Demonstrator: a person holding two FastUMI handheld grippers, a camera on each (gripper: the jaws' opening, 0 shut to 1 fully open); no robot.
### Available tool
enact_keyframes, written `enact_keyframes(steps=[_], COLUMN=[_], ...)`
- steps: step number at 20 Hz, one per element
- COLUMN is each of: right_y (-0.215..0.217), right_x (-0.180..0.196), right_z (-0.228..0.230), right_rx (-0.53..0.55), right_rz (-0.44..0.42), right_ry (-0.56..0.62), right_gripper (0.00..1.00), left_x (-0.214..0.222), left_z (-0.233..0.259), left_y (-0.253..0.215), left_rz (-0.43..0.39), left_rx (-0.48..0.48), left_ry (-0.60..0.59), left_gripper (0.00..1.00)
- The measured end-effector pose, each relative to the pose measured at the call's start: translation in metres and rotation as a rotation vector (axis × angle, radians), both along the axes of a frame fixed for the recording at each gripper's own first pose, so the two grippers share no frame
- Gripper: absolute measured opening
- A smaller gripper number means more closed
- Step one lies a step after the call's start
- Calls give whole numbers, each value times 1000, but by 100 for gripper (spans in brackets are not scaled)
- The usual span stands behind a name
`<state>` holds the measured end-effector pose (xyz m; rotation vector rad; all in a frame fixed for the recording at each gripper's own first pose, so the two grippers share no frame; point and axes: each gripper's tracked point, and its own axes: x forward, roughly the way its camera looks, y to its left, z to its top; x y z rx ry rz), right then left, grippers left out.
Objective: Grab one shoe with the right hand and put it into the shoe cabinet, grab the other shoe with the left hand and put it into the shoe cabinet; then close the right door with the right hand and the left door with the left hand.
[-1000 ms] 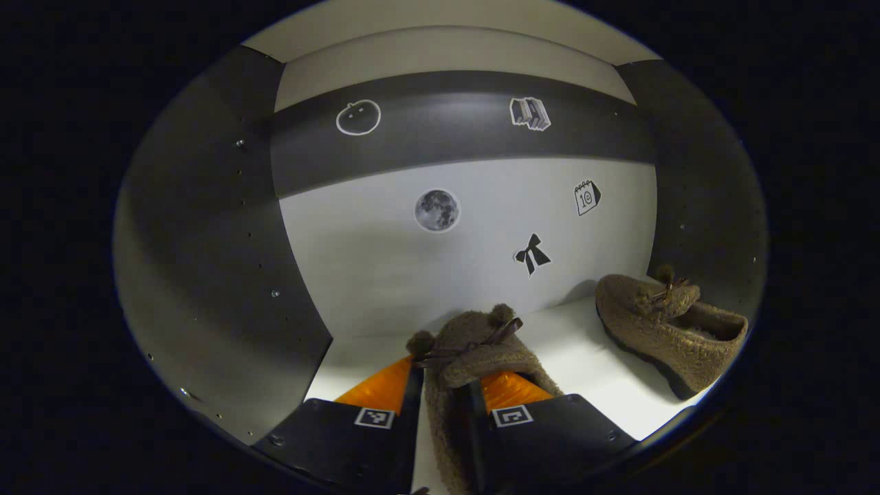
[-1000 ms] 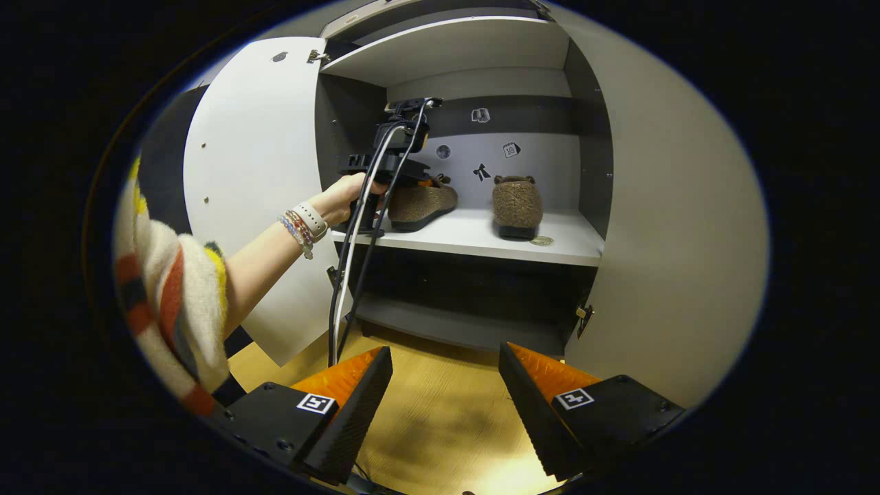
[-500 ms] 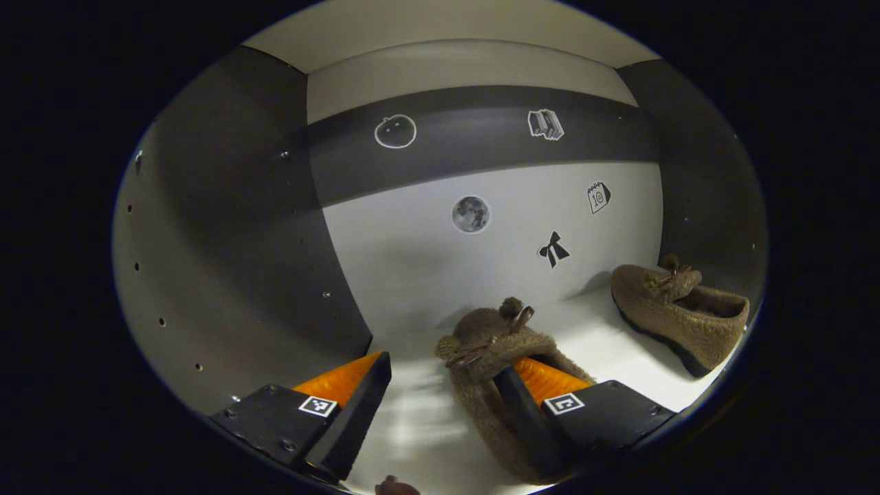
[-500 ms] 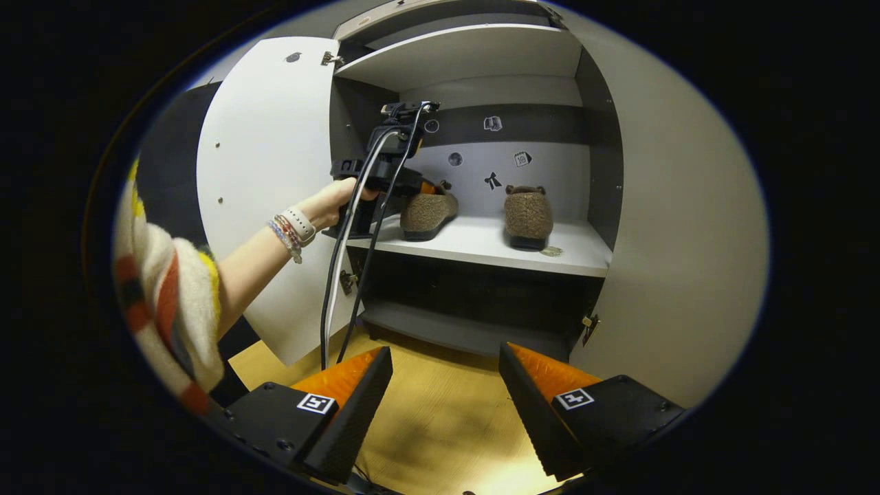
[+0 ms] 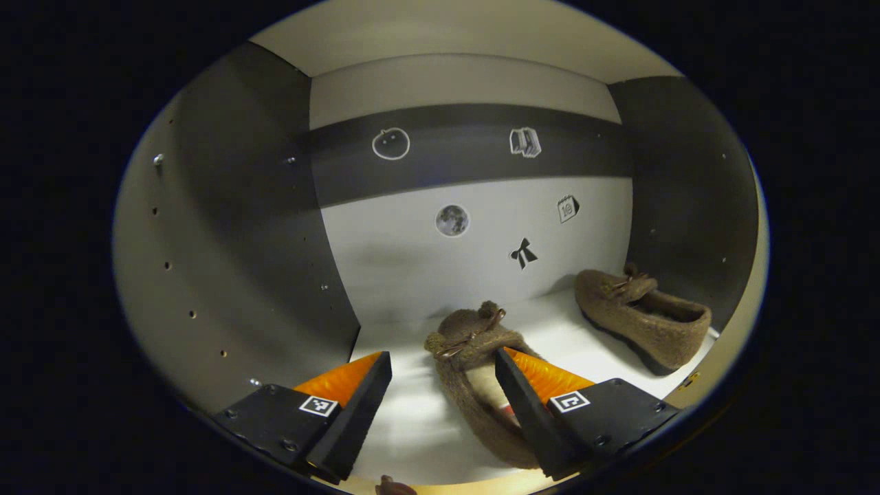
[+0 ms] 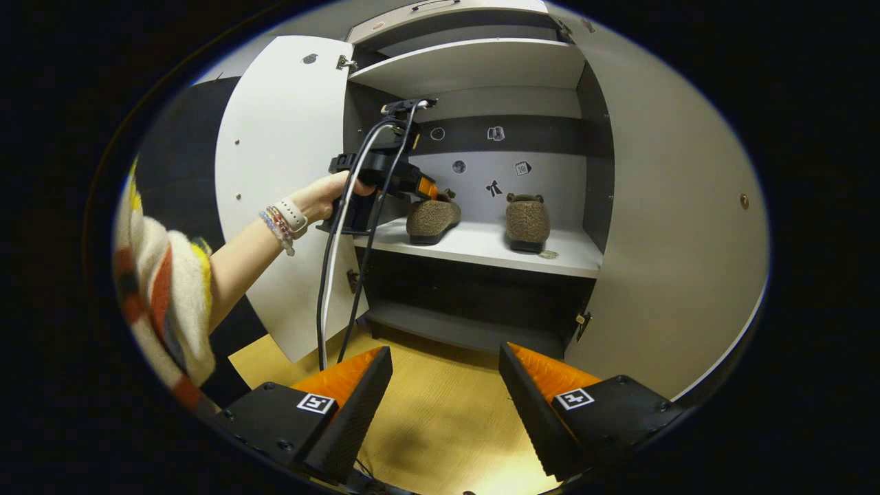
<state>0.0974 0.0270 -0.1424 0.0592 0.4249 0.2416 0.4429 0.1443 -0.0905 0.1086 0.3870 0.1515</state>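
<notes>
Two brown fuzzy shoes stand on the white shelf of the shoe cabinet. The near shoe lies between and just ahead of my left gripper, which is open and holds nothing; its right finger sits over the shoe's opening. The other shoe rests at the shelf's right end. In the right gripper view both shoes, left one and right one, sit on the shelf, with the left gripper at the left shoe's heel. My right gripper is open, low over the wooden floor.
The cabinet's left door and right door stand wide open. A person's hand and striped sleeve hold the left gripper, cables hanging down. A lower dark shelf sits beneath. A small round object lies at the shelf's front edge.
My left gripper opened, let go of the shoe on the shelf and drew back a little. The right gripper stayed open, its view shifting slightly back from the cabinet.
</notes>
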Motion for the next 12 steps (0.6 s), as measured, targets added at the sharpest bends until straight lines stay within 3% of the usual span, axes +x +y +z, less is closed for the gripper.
enact_keyframes(steps=[5, 12], right_y=[-9, -45], right_x=[-2, -37], right_z=[40, 139], right_rx=[-14, -41], right_rz=[-27, -86], right_ry=[-102, -333], right_gripper=[100, 98], left_x=[-68, -216], left_z=[58, 128], left_y=[-31, -103], left_rz=[-49, -225], left_rx=[25, -44], left_ry=[-131, -271], left_gripper=[96, 100])
